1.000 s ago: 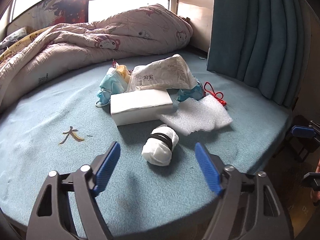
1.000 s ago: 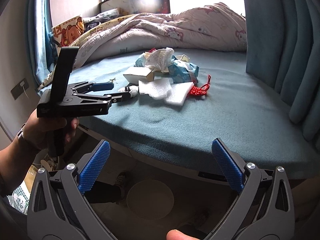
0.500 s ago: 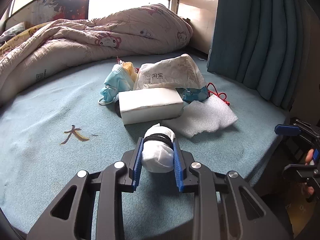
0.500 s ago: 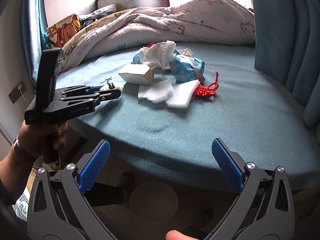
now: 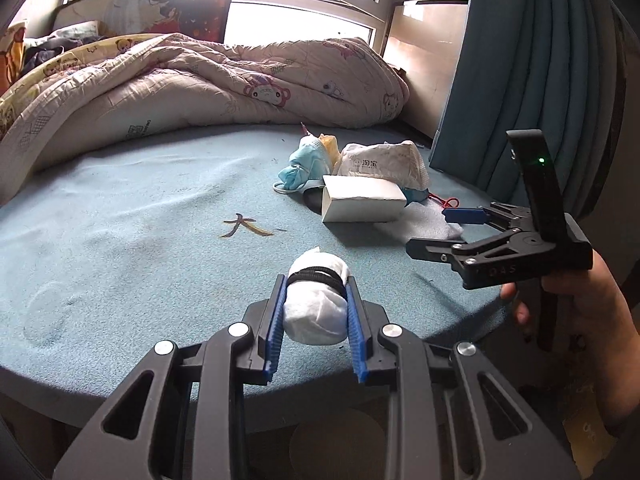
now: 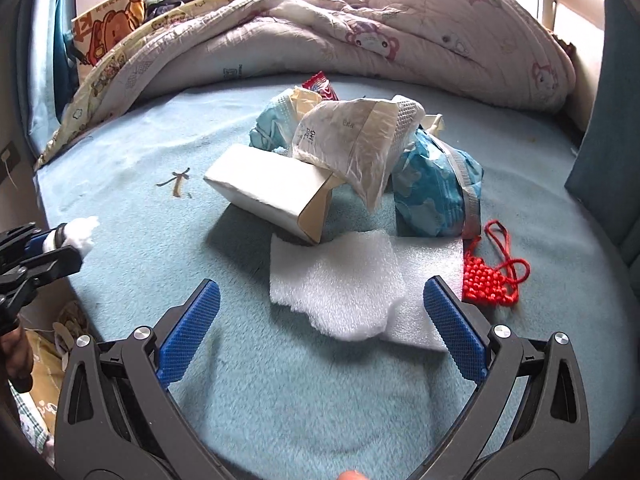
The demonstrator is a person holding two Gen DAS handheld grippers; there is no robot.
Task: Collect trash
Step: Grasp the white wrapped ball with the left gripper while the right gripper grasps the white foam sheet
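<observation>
My left gripper is shut on a white wad of tissue with a black band, held above the near edge of the blue bed. My right gripper is open and empty, its fingers on either side of a white foam sheet. Behind the sheet lie a white box, a crumpled white plastic bag, blue packets and a red knotted cord. The pile also shows in the left wrist view, with the right gripper beside it.
A pink cartoon quilt is heaped along the back of the bed. Dark teal curtains hang at the right. A round pale bin shows on the floor below the bed edge.
My left gripper, shut on the tissue wad, has pulled back from the pile toward the bed edge. My right gripper has moved up over the bed to the foam sheet.
</observation>
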